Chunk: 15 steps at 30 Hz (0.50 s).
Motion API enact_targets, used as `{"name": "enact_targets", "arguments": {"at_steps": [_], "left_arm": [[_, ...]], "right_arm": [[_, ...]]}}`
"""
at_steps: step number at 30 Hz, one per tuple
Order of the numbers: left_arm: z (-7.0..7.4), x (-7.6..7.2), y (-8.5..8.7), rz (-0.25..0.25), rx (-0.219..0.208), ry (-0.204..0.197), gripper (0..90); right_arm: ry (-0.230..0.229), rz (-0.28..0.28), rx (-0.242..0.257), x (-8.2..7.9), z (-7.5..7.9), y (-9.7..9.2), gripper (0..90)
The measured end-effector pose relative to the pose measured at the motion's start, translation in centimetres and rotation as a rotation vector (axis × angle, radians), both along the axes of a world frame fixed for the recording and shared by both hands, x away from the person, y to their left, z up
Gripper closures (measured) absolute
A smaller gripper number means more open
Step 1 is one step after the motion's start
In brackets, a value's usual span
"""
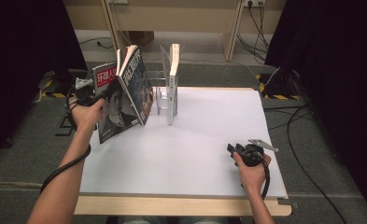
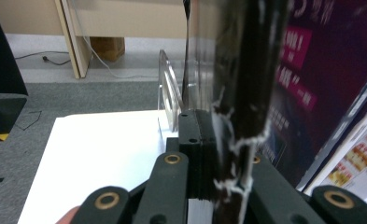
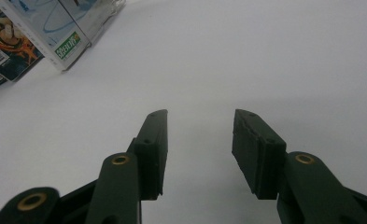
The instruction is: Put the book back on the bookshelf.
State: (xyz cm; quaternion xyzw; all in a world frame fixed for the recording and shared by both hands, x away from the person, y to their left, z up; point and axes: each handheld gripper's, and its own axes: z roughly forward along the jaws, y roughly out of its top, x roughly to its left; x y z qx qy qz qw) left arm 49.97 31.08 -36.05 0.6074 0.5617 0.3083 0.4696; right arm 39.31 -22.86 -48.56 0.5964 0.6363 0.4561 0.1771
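Note:
My left gripper (image 1: 90,99) is at the table's left edge, shut on the edge of a magazine (image 1: 117,106) with a portrait cover, held upright and tilted. In the left gripper view the jaws (image 2: 218,140) pinch that magazine's dark worn edge (image 2: 244,79), and its purple page spreads to the right. A second magazine (image 1: 137,79) leans right beside it. A white book (image 1: 173,86) stands upright in a clear rack (image 1: 158,95). My right gripper (image 1: 237,150) rests low on the white table near the front right, open, with nothing between its jaws (image 3: 199,140).
The white tabletop (image 1: 195,149) spreads between the two hands. The clear rack (image 2: 168,95) stands just beyond the left jaws. Book corners (image 3: 62,32) lie at the right gripper view's top left. Desk legs and cables sit on the floor behind the table.

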Motion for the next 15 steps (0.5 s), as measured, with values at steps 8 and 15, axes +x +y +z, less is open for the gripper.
{"name": "enact_targets", "arguments": {"at_steps": [8,15], "left_arm": [[2.3,-0.6,-0.1,-0.001,-0.032,-0.152,86.3],[2.3,0.7,-0.6,0.032,-0.066,-0.242,86.2]], "right_arm": [[0.004,0.002,0.0,0.1,-0.1,0.0,56.7],[0.004,0.004,-0.002,0.1,-0.1,0.0,56.7]]}}
